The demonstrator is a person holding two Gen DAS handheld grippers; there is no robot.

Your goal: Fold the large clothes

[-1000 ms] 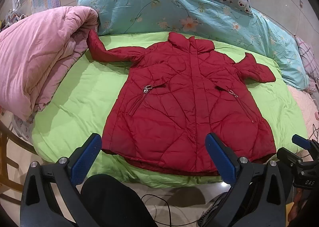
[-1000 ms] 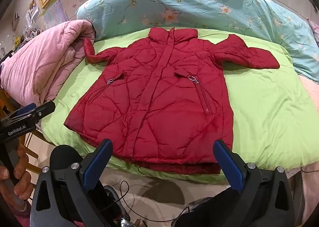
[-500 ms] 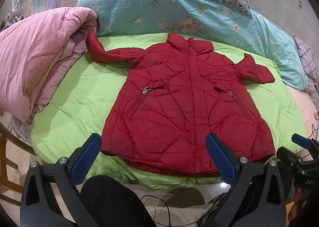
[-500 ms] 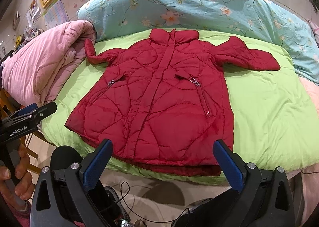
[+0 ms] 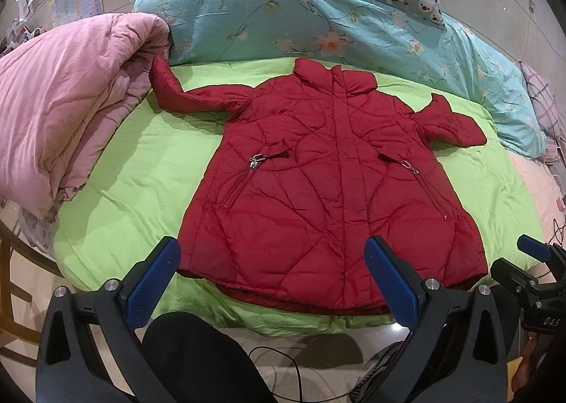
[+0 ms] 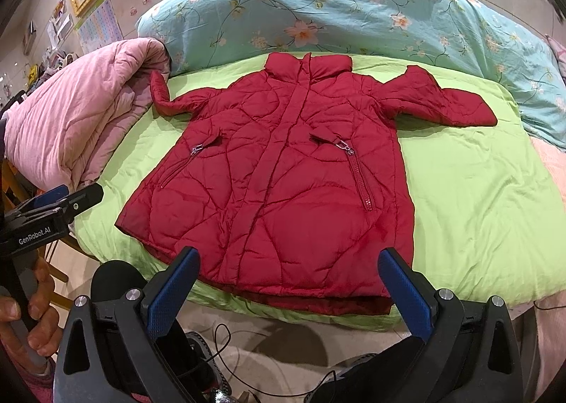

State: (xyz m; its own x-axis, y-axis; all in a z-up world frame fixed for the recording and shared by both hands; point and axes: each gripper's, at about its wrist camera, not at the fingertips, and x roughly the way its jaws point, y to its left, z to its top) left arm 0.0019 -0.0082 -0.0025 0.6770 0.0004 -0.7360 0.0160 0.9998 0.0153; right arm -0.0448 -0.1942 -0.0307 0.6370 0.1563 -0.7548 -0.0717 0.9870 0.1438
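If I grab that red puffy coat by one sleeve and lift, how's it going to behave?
The red coat looks quilted and puffy, so it will probably sag and drape rather than hold shape. Its shell has a slight sheen, so it may slide on the green sheet. Lifted by the right sleeve, the body would likely trail.

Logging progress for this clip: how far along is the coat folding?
Done: the red puffer coat is spread flat, front up, on the green sheet, sleeves out to the sides. In hand: nothing; the left gripper and right gripper hang open short of the hem. Left: every fold, sleeves and body.
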